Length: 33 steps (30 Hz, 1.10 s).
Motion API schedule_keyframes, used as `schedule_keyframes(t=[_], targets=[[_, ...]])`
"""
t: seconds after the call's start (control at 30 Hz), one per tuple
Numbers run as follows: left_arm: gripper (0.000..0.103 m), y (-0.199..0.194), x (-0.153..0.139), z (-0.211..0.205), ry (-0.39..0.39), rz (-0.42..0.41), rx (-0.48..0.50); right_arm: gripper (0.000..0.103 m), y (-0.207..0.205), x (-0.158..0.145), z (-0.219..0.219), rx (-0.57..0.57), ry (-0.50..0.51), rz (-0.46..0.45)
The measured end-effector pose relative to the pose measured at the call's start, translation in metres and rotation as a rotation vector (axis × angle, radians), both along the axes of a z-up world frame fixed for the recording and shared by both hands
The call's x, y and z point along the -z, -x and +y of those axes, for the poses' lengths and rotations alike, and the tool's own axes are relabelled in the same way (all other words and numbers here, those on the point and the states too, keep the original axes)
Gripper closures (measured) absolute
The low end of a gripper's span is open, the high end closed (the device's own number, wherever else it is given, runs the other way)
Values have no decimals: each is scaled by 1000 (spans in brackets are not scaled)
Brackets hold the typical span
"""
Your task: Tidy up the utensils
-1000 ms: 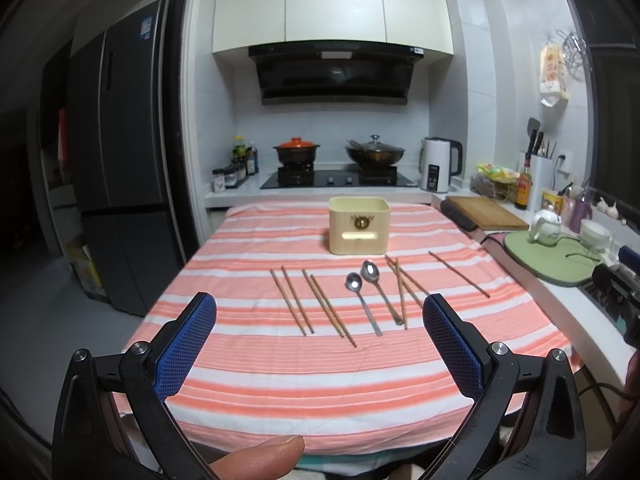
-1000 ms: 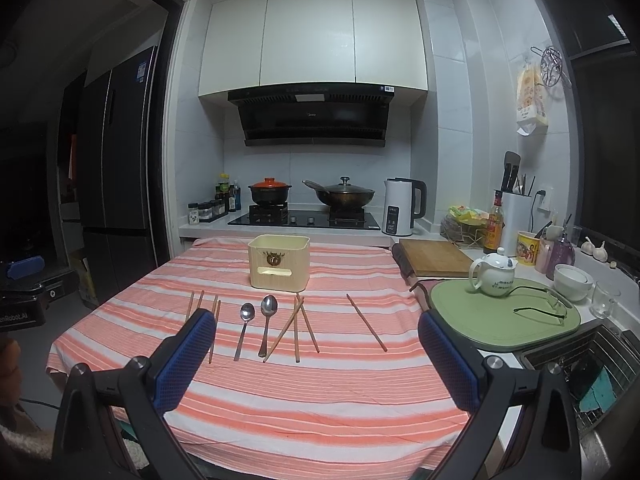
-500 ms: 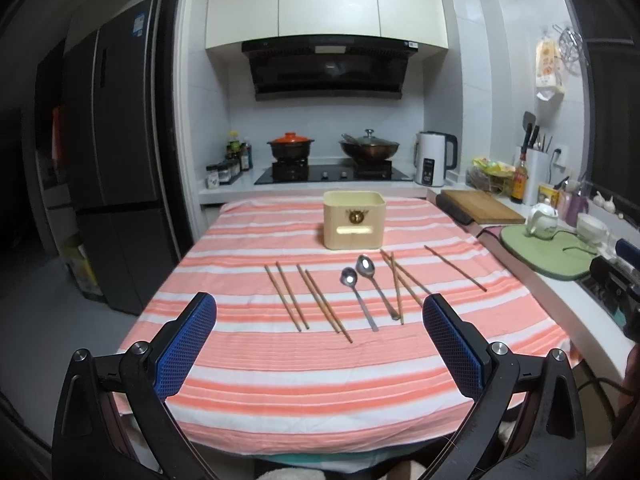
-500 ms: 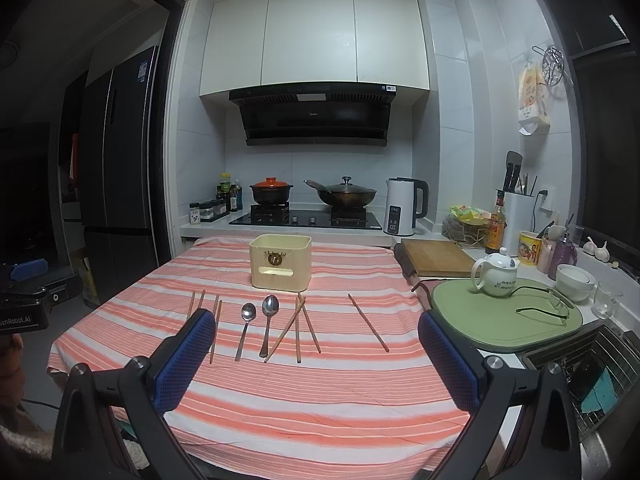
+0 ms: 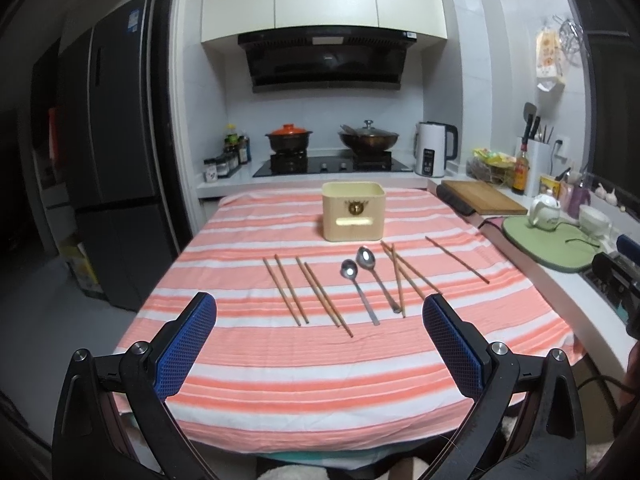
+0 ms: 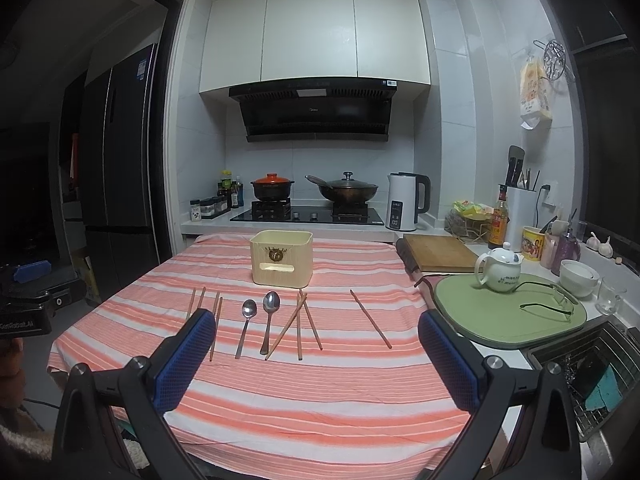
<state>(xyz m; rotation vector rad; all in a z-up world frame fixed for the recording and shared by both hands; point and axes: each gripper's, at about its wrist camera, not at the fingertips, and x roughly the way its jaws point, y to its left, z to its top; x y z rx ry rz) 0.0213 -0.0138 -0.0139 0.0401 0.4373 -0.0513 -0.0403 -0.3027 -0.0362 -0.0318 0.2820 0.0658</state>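
A cream utensil box (image 5: 353, 211) stands at the far middle of the striped table (image 5: 320, 372); it also shows in the right wrist view (image 6: 281, 257). Two metal spoons (image 5: 362, 288) (image 6: 256, 326) lie in front of it, with several wooden chopsticks (image 5: 320, 294) (image 6: 298, 326) on both sides and one lone chopstick (image 5: 456, 259) (image 6: 370, 318) to the right. My left gripper (image 5: 319, 312) is open and empty above the near table edge. My right gripper (image 6: 316, 326) is open and empty, also near the front edge.
A fridge (image 5: 116, 184) stands to the left. A counter on the right holds a wooden board (image 6: 438, 252), a green mat (image 6: 508, 316) with a teapot (image 6: 500, 270) and glasses, bowls and a sink rack (image 6: 592, 380). A stove with pots (image 6: 312, 196) and a kettle (image 6: 404, 206) are behind.
The left gripper's view has shifted slightly, with the table sitting a bit lower and closer. A fingertip at the bottom edge has gone from view. The right gripper has barely moved.
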Motion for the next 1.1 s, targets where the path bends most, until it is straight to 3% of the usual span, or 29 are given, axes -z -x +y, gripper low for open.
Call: schedule_keyframes(t=[0.8,1.1], targets=[[0,-35,23,3,-31,93,-46,0,-29,22,-6,-25,-18,78],[0,-88,79,60,151,248,-131,0,-73,52,-28,22,-12,140]])
